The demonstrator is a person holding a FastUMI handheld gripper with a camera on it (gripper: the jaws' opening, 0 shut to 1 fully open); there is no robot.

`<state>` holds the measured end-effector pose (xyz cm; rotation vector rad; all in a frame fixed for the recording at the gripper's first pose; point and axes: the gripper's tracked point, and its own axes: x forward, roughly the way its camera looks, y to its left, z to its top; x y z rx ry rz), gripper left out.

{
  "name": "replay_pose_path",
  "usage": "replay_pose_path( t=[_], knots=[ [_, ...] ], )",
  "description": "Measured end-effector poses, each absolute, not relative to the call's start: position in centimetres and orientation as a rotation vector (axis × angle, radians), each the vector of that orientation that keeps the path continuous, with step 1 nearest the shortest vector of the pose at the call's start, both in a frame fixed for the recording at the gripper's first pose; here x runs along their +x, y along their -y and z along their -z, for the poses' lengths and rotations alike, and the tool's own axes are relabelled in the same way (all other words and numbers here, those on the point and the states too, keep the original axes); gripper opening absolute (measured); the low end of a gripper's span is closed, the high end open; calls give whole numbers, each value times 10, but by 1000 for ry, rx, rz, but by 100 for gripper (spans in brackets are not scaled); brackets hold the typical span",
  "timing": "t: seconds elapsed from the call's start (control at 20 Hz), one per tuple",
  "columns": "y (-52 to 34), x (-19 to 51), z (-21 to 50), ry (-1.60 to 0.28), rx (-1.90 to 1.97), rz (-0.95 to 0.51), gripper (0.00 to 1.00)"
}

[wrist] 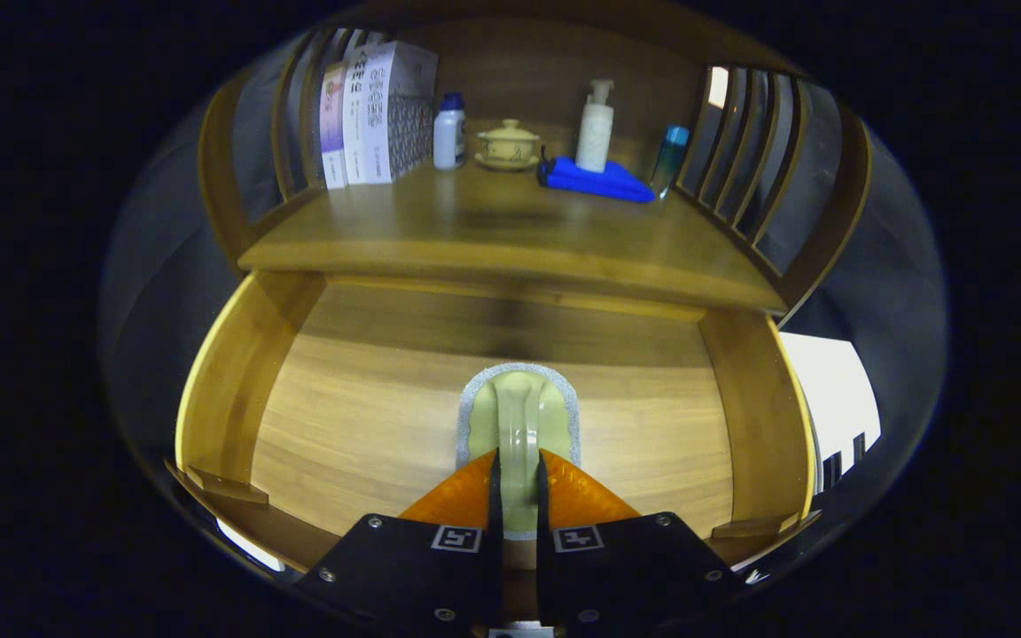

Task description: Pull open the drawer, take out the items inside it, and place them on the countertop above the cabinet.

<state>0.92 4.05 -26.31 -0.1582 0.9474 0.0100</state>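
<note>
Your gripper (518, 483) is nearly closed, both fingers pressing on the raised handle of a scrubbing brush (519, 416) that sits between them over the open drawer (351, 399). The brush is pale yellow-green with a glossy arched handle along its middle, and a grey fuzzy pad rims its rounded far end. Whether it rests on the drawer floor or is lifted off it, you cannot tell. It is the one item in the drawer.

On the countertop (493, 230) beyond, count two upright boxes (378, 111) at the left, then one white bottle with a blue cap (449, 133), one lidded cup on a saucer (507, 146), one white pump bottle (596, 128), one folded blue cloth (599, 182) and one blue-green bottle (670, 158).
</note>
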Motion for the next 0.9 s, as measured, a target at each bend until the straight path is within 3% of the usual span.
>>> replay_pose_path(
  t=[0.45, 0.9],
  knots=[
    [-50, 73, 192, -751, -196, -29, 15],
    [-54, 160, 180, -661, -184, -59, 15]
  ],
)
